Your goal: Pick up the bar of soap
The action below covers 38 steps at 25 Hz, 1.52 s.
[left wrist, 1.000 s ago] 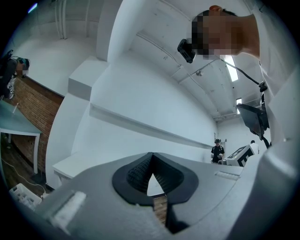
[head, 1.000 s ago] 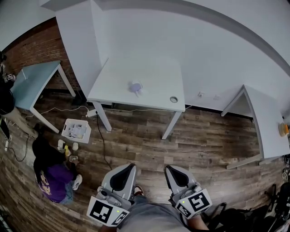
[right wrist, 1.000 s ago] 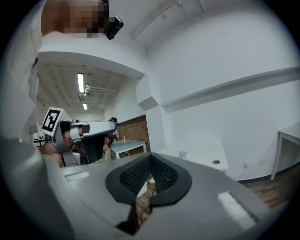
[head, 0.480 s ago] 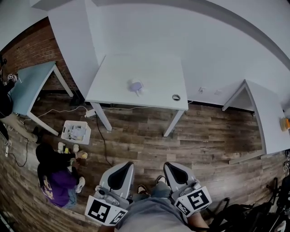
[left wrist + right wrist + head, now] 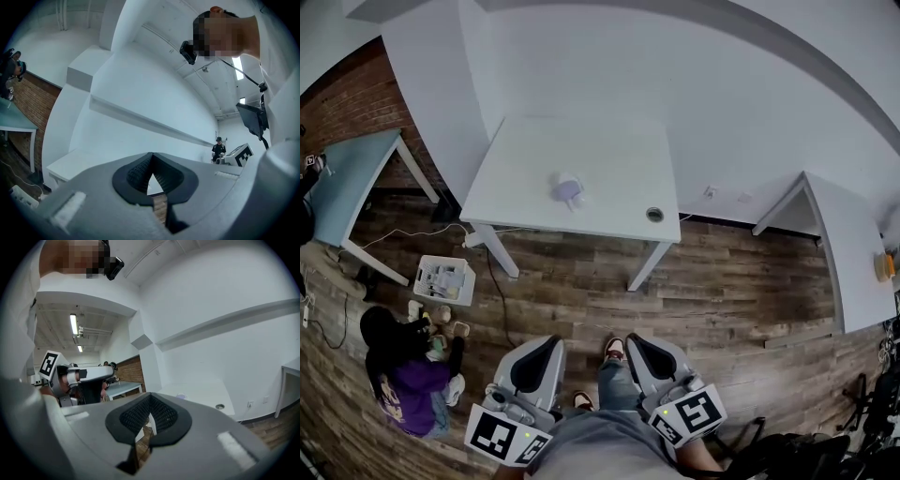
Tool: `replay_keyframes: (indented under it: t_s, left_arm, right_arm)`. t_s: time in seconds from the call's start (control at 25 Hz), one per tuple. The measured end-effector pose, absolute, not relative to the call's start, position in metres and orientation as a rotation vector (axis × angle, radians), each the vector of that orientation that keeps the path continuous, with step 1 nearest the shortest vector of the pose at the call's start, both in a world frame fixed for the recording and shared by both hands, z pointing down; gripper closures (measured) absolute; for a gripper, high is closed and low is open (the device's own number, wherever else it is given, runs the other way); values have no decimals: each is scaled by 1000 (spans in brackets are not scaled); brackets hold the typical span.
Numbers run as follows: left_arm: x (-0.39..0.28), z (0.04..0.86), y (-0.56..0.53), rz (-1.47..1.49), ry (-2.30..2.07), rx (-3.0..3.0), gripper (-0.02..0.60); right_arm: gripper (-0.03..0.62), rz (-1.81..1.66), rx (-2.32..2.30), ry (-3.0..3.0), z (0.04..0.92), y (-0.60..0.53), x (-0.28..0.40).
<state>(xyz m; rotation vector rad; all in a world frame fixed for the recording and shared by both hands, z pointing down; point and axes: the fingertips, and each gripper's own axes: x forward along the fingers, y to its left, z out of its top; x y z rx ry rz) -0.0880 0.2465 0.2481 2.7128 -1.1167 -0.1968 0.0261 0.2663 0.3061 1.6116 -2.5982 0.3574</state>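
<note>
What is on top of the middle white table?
On the white table: a small lilac lump, probably the soap, near its centre, and a round ring by the near right corner. The soap's underside is covered.

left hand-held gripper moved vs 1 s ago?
Yes. In the head view the left hand-held gripper has come closer to the white table; the strip of wood floor between them is narrower.

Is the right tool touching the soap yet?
Apart. Head view shows the right tool over the floor, well short of the table holding the soap.
</note>
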Motion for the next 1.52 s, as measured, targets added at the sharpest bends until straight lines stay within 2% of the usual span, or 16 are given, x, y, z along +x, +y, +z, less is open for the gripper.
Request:
replay_keyframes:
  t_s: [0.8,1.52]
  left_arm:
    - [33,257,82,-110,-1182,2705,583]
    - [22,273,31,-89,-1396,2610,584]
  right_arm:
    - [591,406,1536,-2656,317,97,137]
    - [591,345,1323,-2777,309,30,118]
